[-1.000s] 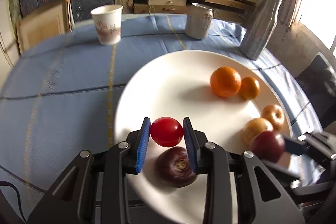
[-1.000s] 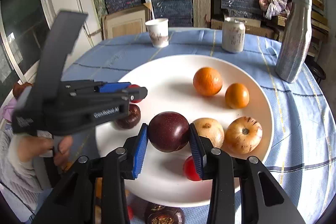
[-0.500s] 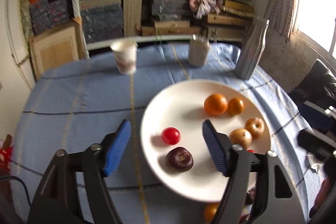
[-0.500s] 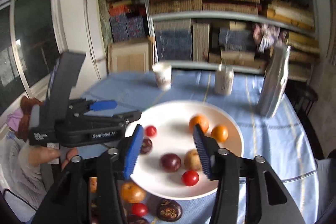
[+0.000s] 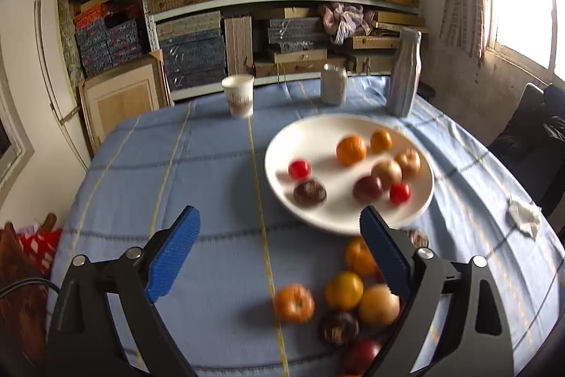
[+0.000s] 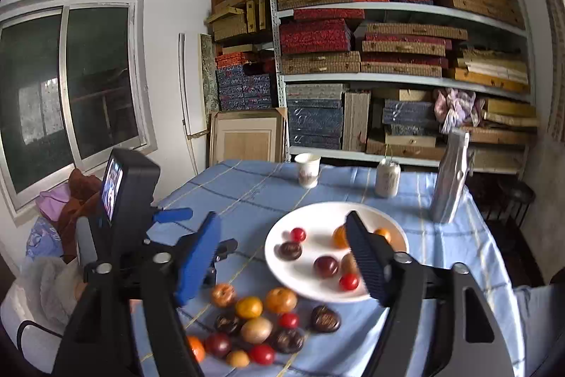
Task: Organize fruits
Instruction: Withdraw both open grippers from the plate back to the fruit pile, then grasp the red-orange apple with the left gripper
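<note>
Both grippers, left and right, now empty with jaws apart and drawn back from the plate, having released tomato and plum there; loose fruit remains at the near table edge.

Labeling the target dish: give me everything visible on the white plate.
The plate is round, white, glossy, shallow with a raised rim, probably ceramic. It sits flat on the blue tablecloth, right of centre, in front of the can and bottle. It holds eight fruits: two oranges, two red tomatoes, two tan apples, two dark purple fruits. More fruit lies loose on the cloth near its front edge. Neither gripper touches it.
</note>
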Available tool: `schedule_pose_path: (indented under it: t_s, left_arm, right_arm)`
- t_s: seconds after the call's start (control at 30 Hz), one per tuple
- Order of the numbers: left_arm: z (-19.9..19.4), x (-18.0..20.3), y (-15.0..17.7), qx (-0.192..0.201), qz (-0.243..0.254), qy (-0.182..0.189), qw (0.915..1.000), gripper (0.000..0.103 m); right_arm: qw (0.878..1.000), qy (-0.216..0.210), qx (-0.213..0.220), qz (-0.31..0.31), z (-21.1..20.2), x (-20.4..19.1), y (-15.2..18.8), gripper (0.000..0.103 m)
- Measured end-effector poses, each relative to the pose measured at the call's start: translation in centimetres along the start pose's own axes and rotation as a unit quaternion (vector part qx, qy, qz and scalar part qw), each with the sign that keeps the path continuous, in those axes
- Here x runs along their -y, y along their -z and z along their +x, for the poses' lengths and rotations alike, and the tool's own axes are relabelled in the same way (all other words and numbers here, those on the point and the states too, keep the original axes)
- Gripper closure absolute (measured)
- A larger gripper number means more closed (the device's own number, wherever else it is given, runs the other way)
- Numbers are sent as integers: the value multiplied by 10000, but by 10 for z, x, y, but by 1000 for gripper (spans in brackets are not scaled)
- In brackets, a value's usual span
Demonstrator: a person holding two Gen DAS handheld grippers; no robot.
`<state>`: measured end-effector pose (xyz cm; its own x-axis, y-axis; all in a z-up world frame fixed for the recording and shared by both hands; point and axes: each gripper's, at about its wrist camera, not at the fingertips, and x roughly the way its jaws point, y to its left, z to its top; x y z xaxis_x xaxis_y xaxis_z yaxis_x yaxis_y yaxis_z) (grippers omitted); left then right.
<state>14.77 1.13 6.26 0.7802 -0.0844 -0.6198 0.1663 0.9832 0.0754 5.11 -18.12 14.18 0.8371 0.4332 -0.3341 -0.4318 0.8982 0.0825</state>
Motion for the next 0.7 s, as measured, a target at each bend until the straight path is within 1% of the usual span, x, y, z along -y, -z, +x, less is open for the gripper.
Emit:
schedule_pose_path:
  t_s: [0.03, 0.13, 0.23, 0.3, 0.37, 0.43, 0.53, 0.7]
  left_arm:
    - [1, -1, 11, -37, -57, -27, 10000, 11]
    - [8, -4, 34, -110, -165, -113, 9997, 9]
    - [21, -10, 53, -291, -248, -206, 9991, 9]
    - [30, -13, 59, -398, -285, -279, 9984, 9]
    - [36, -16, 62, -460, -359, -253, 9980, 9]
    - [39, -17, 65, -499, -356, -278, 9977, 9]
    - [45, -16, 68, -564, -310, -321, 9974, 9]
    - [57, -5, 73, -763, -61, -354, 9964, 9]
  right_arm:
    - [10000, 8, 14, 91, 0, 1, 9, 17]
    - [9996, 42, 12, 271, 5, 7, 31, 9]
    - [9986, 70, -189, 485, 20, 17, 57, 9]
    - [9972, 3, -369, 655, 30, 23, 71, 9]
    - [9943, -19, -616, 867, 41, 33, 83, 9]
    - [9917, -16, -750, 1042, 46, 40, 89, 9]
    - [9903, -22, -709, 1193, 45, 48, 90, 9]
    - [9916, 16, -683, 1097, 45, 45, 91, 9]
